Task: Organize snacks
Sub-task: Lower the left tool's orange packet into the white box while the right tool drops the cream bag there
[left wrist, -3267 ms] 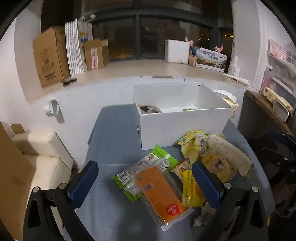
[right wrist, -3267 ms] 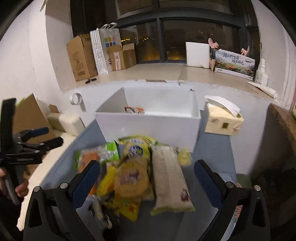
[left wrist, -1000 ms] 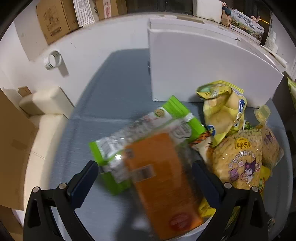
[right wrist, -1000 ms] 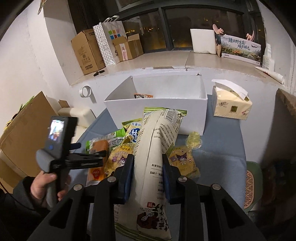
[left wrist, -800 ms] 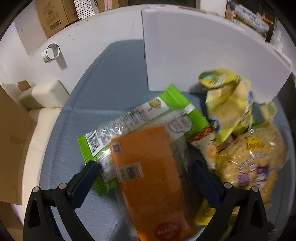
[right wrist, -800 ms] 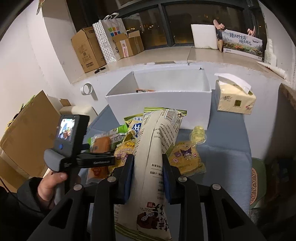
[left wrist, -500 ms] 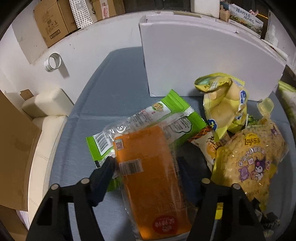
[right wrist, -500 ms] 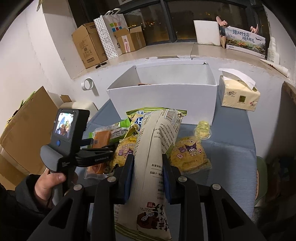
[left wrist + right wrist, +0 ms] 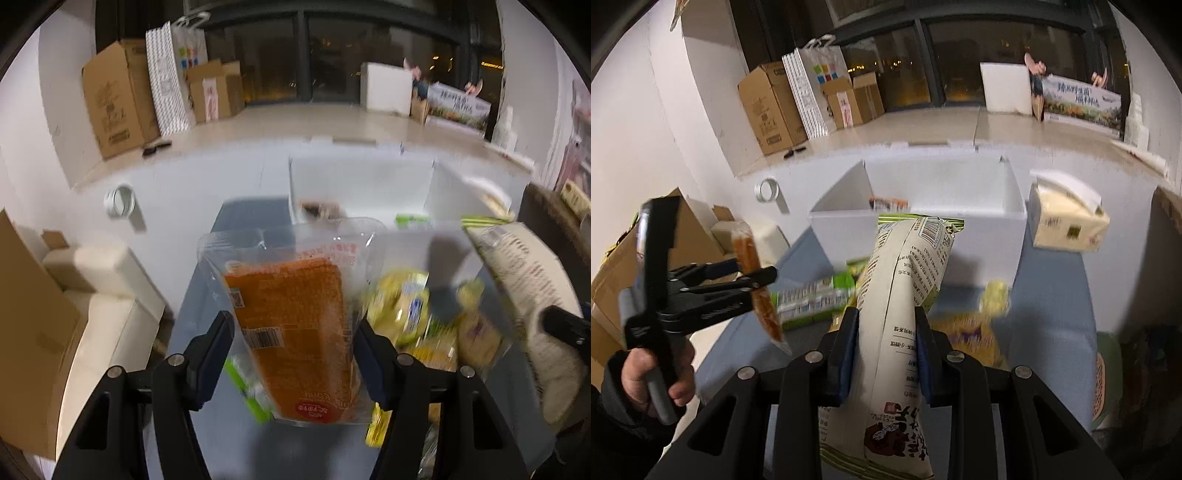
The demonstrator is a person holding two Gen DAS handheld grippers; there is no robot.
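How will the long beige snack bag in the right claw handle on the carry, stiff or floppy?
Probably semi-stiff: the beige snack bag stands upright past the right claw without drooping. It looks puffy, so likely light for its size. The film seems smooth and is pinched mid-length, so it might pivot or slip.

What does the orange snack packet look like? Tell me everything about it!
The orange snack packet is a flat, clear plastic pouch with an orange block inside, white barcode stickers and a red round logo near its bottom. The left gripper pinches it by its sides, lifted above the table. From the right wrist view it looks thin and hangs upright.
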